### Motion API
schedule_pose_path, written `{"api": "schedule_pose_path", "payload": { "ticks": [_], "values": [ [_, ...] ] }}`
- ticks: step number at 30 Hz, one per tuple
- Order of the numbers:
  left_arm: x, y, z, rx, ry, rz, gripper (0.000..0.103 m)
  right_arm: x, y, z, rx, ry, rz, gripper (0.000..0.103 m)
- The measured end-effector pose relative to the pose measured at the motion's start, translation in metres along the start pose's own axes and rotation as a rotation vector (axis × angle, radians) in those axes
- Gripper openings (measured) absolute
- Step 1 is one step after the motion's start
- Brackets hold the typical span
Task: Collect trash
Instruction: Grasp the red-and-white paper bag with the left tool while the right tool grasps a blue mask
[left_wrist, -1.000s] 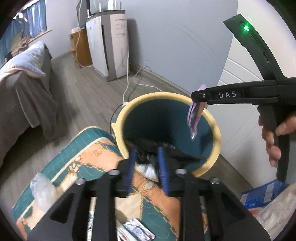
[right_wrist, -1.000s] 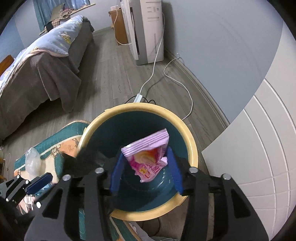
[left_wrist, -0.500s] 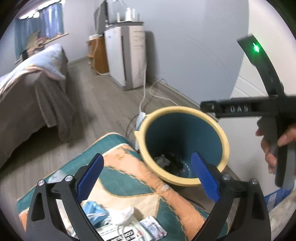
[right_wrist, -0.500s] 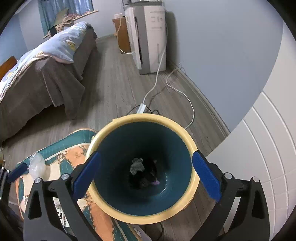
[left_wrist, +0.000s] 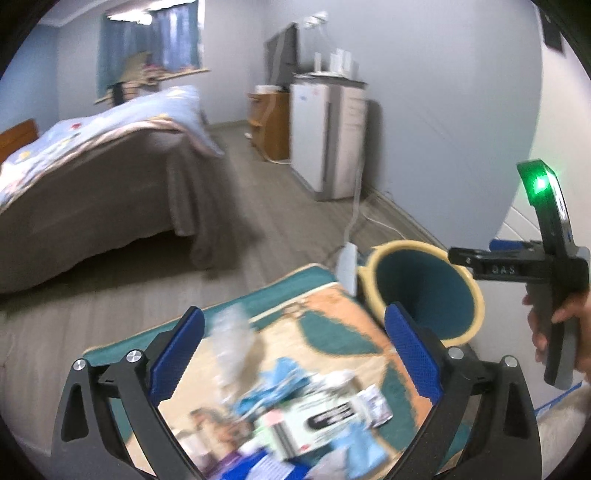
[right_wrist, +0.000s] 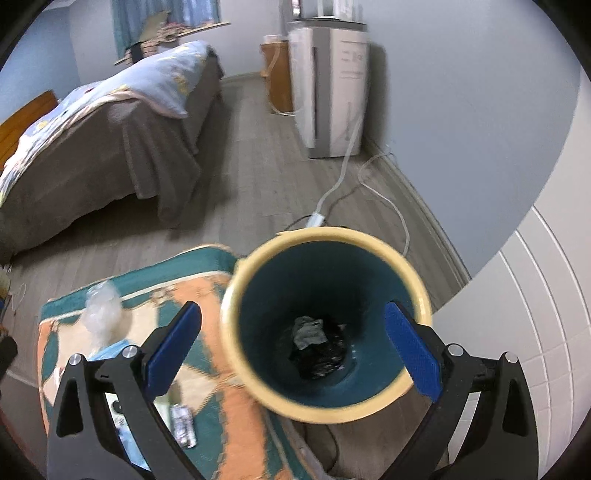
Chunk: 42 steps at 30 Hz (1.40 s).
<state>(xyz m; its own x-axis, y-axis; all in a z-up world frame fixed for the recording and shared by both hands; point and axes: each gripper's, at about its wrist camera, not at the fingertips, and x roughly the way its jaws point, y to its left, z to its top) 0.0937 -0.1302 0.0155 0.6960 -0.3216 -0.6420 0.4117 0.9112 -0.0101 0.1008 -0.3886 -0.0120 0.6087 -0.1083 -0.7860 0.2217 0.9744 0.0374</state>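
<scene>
Round teal waste bin with cream rim (right_wrist: 328, 236) stands on floor, touching right edge of patterned teal-and-orange mat (left_wrist: 332, 332). Crumpled wrappers (right_wrist: 317, 347) lie in bin bottom. Scattered litter pile (left_wrist: 314, 413) on mat, left of bin. Grey-draped bed (left_wrist: 92, 192) behind mat, left. White upright appliance (right_wrist: 328, 92) against rear wall.

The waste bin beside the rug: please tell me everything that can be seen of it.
The waste bin is a round, tapering container with a thick cream-yellow rim and a dark teal inside; it looks like plastic. It stands upright on the wood floor, against the corner of the patterned rug, near the white panelled wall. At its bottom lie crumpled trash pieces, grey and black. A white power strip lies just behind it. Nothing grips it.
</scene>
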Motion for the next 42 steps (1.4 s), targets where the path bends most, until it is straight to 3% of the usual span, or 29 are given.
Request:
{"api": "schedule_pose_path", "payload": {
  "ticks": [6, 11, 19, 25, 32, 42],
  "values": [
    [-0.038, 0.041, -0.03, -0.079, 0.001, 0.099, 0.097, -0.015, 0.044, -0.014, -0.038, -0.005, 0.038, 0.097],
    [-0.053, 0.076, -0.063, -0.112, 0.049, 0.187, 0.097, -0.02, 0.082, -0.032, -0.111, 0.015, 0.053, 0.097],
    [-0.054, 0.132, -0.094, -0.265, 0.112, 0.263, 0.097, -0.01, 0.132, -0.05, -0.139, 0.108, 0.097, 0.097],
    [-0.031, 0.155, -0.12, -0.276, 0.203, 0.311, 0.097, 0.008, 0.178, -0.057, -0.222, 0.129, 0.1, 0.097],
    [0.009, 0.167, -0.143, -0.271, 0.324, 0.303, 0.097, 0.038, 0.219, -0.064, -0.297, 0.177, 0.089, 0.097],
    [0.055, 0.138, -0.154, -0.155, 0.421, 0.205, 0.097, 0.08, 0.237, -0.068, -0.285, 0.265, 0.096, 0.097]
  ]
}}
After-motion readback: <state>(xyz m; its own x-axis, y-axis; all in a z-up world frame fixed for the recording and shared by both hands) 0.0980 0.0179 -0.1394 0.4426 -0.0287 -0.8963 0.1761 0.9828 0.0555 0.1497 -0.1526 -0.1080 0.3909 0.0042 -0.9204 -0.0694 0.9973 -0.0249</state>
